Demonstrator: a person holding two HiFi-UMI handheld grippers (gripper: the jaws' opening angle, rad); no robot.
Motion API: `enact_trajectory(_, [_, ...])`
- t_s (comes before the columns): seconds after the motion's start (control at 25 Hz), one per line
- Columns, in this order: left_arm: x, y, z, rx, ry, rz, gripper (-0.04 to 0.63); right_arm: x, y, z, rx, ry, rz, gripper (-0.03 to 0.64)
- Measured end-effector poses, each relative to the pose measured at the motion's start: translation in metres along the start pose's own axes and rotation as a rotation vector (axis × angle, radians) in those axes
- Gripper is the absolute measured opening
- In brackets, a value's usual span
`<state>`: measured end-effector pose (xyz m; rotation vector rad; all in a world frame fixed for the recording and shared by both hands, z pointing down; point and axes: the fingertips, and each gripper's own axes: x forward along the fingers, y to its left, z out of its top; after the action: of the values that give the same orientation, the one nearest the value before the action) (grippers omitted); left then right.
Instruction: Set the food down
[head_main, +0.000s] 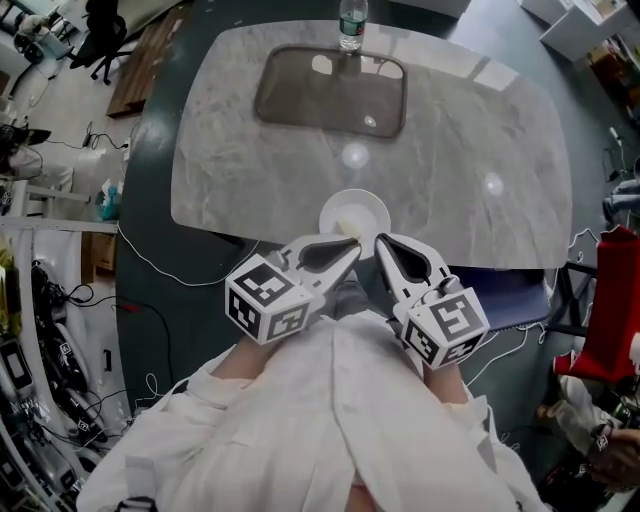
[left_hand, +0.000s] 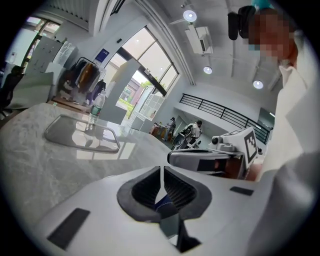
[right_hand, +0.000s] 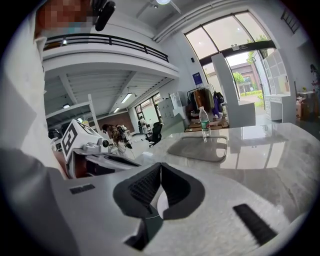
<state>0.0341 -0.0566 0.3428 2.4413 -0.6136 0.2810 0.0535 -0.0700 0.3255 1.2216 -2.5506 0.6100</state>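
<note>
A small white plate (head_main: 354, 213) sits on the marble table (head_main: 470, 160) near its front edge, with something pale yellow (head_main: 343, 224) on it. Both grippers hover side by side just in front of the plate, tips pointing at it. My left gripper (head_main: 351, 246) (left_hand: 162, 172) is shut with nothing between its jaws. My right gripper (head_main: 381, 243) (right_hand: 160, 170) is likewise shut and empty. Each gripper view shows the other gripper close alongside. The plate's near edge is hidden behind the jaw tips.
A dark rectangular tray (head_main: 331, 90) (left_hand: 82, 137) (right_hand: 197, 147) lies at the table's far side, with a water bottle (head_main: 351, 24) (left_hand: 95, 112) (right_hand: 203, 122) standing behind it. Chairs, cables and shelving ring the table on the floor. People stand far off in the hall.
</note>
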Motion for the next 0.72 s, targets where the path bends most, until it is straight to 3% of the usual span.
enact_trajectory(0.28, [0.003,0.016,-0.010,-0.037,0.023,0.034,0.031,0.006,-0.020,-0.017,0.038,0.054,-0.023,0.003])
enact_trajectory(0.72, [0.003,0.056,-0.054,-0.176,0.101,0.134,0.031,0.023,-0.024,-0.070,0.138,0.183,0.000,0.003])
